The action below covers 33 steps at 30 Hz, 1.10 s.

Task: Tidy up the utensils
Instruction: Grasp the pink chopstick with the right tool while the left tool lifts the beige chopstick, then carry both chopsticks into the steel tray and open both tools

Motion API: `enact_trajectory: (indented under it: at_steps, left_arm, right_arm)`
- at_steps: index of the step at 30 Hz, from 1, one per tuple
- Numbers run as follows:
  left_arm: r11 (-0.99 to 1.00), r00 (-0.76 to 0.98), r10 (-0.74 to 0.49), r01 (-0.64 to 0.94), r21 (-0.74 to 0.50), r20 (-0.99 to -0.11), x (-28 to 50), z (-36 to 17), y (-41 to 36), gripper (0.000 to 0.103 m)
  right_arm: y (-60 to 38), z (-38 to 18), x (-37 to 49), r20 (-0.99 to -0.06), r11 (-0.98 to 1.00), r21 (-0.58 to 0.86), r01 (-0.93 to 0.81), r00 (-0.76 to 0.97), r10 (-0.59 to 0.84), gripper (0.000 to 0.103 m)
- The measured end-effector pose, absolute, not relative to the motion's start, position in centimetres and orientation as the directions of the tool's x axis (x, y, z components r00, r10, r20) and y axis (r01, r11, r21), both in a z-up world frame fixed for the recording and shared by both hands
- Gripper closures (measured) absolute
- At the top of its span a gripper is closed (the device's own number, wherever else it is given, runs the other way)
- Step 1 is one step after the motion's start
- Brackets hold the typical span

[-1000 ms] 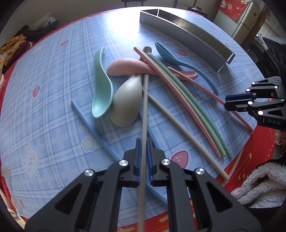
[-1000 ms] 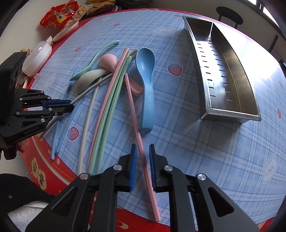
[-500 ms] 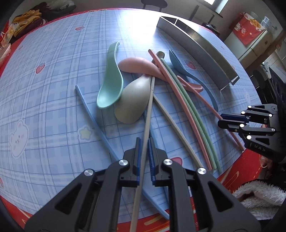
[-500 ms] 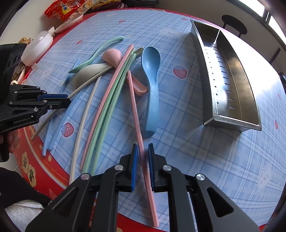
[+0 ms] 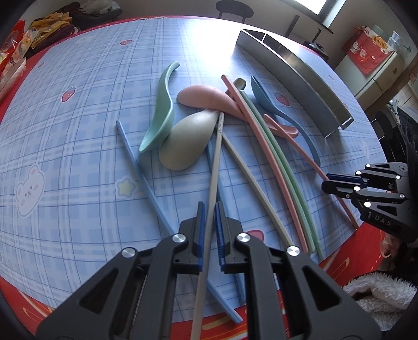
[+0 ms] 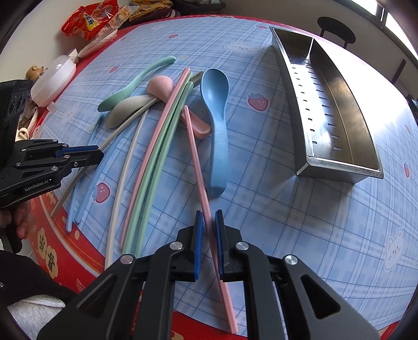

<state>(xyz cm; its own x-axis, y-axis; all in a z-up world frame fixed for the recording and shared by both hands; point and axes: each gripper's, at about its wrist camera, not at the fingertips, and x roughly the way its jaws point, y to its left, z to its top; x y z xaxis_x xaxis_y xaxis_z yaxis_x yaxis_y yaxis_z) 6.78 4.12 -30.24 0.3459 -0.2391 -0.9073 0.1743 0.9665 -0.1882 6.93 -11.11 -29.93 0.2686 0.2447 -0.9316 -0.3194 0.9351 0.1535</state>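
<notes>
A home dining corner.
A round table under a blue plaid bear-and-strawberry tablecloth [image 5: 78, 109], red snack packets [image 6: 88, 22] at its edge, a black round stool [image 5: 234, 7], a white refrigerator [image 5: 384, 75].

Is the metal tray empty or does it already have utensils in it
Empty as far as visible: the right wrist view shows both compartments of the metal tray bare, with every utensil lying on the table.

Spoons and sticks beside the tray

I see the pile of spoons [image 6: 214, 109] and chopsticks [image 6: 154, 154] left of the tray [image 6: 339, 167], all on the table [image 6: 300, 222].
</notes>
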Motion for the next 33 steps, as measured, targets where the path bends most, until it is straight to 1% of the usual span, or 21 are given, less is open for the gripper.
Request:
enact_trajectory:
  at_steps: [13,19,27,33]
  left_arm:
    - [0.963,0.348,-0.247,0.195,-0.188,-0.905,5.3,-29.1,4.3,0.093]
    - [0.959,0.366,-0.266,0.193,-0.207,-0.892,4.7,-28.1,4.7,0.093]
    - [0.952,0.383,-0.304,0.158,-0.263,-0.872,4.6,-26.9,6.1,0.093]
    - [0.928,0.417,-0.369,0.126,-0.35,-0.83,4.7,-24.8,7.3,0.093]
  right_arm:
    - [-11.9,-29.8,5.5,-0.914,0.925,0.259,-0.277,0.24,0.328,0.097]
    - [-12.5,-28.7,5.2,-0.887,0.916,0.297,-0.27,0.278,0.369,0.097]
    - [-13.2,-27.9,5.2,-0.872,0.914,0.314,-0.259,0.302,0.385,0.097]
    - [-13.8,-26.2,5.3,-0.856,0.916,0.305,-0.262,0.347,0.384,0.097]
